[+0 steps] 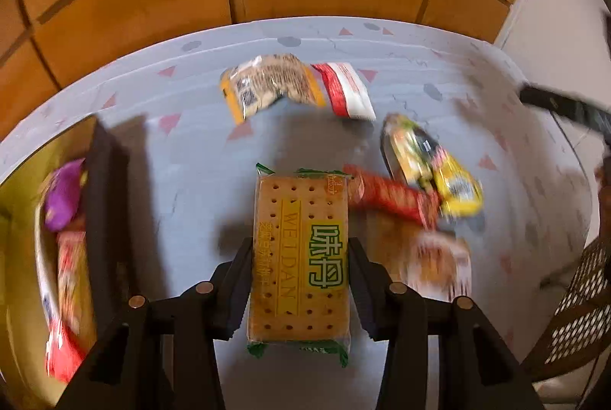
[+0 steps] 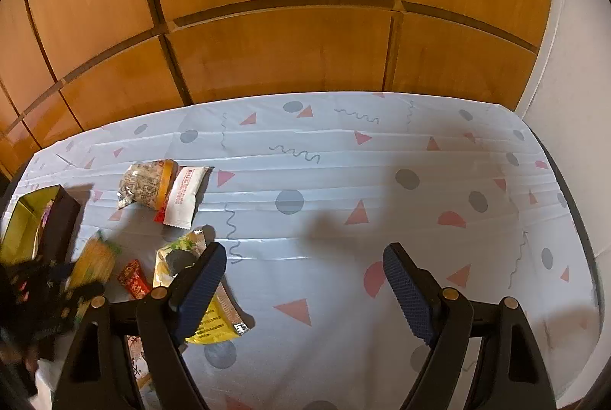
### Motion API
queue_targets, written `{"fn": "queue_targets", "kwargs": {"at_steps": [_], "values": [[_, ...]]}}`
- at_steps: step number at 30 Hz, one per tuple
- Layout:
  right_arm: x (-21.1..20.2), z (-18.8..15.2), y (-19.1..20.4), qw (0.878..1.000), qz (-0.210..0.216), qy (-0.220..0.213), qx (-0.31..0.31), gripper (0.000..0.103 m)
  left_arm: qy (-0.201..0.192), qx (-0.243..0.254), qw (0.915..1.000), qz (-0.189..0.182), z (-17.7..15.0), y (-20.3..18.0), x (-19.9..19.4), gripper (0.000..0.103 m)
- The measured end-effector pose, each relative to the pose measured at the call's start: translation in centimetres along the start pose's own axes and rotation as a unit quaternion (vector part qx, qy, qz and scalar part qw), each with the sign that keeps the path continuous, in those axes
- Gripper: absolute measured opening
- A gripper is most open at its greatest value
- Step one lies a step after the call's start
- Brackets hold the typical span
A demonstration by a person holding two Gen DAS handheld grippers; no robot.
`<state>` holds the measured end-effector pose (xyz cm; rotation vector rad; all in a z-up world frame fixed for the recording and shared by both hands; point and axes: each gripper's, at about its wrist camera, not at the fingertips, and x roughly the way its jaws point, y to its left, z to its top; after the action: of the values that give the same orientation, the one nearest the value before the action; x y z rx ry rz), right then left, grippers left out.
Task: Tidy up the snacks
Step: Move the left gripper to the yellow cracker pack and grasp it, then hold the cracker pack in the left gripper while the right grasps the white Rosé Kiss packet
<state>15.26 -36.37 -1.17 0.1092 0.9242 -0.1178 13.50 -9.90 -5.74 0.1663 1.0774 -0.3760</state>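
Note:
My left gripper (image 1: 301, 249) is shut on a green-edged cracker packet (image 1: 301, 257) and holds it above the table. The packet also shows blurred in the right wrist view (image 2: 95, 263). A dark box (image 1: 103, 204) with a yellow inside stands at the left and holds a purple packet (image 1: 63, 196) and red packets. It also shows in the right wrist view (image 2: 61, 219). Loose on the cloth lie a clear-and-orange nut packet (image 1: 267, 85), a red-and-white packet (image 1: 349, 89), a yellow packet (image 1: 435, 165) and a red packet (image 1: 389, 194). My right gripper (image 2: 305, 253) is open and empty above the cloth.
The table wears a pale cloth (image 2: 343, 181) with pink triangles and grey dots. Wooden panels (image 2: 286, 9) rise behind the far edge. A white wall (image 2: 573, 66) stands at the right. A woven chair (image 1: 576, 303) is at the right of the left wrist view.

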Motion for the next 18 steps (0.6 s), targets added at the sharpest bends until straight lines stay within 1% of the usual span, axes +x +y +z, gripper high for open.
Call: {"fn": "queue_targets", "kwargs": {"at_steps": [3,7,13,15,18], "values": [[0.1,0.0,0.0,1.0,-0.004,0.003,-0.001,0.085,-0.016,0.012,0.9997,0.018,-2.4,-0.7,-1.2,0.047],[0.4,-0.2,0.2,1.0,-0.009,0.011,-0.004,0.085,-0.031,0.021,0.9989,0.029,-4.8,-1.3,-2.1,0.047],[0.5,-0.5,1.0,1.0,-0.018,0.017,-0.02,0.085,-0.027,0.02,0.9991,0.028,-6.7,-1.3,-1.1,0.047],[0.6,-0.6,1.2,0.999,-0.019,0.017,-0.026,0.085,-0.034,0.014,0.999,0.024,-7.2,-1.2,-1.2,0.047],[0.8,-0.6,1.4,0.999,-0.021,0.021,-0.031,0.085,-0.045,0.019,0.9984,0.026,-7.5,-1.4,-1.1,0.047]]}}
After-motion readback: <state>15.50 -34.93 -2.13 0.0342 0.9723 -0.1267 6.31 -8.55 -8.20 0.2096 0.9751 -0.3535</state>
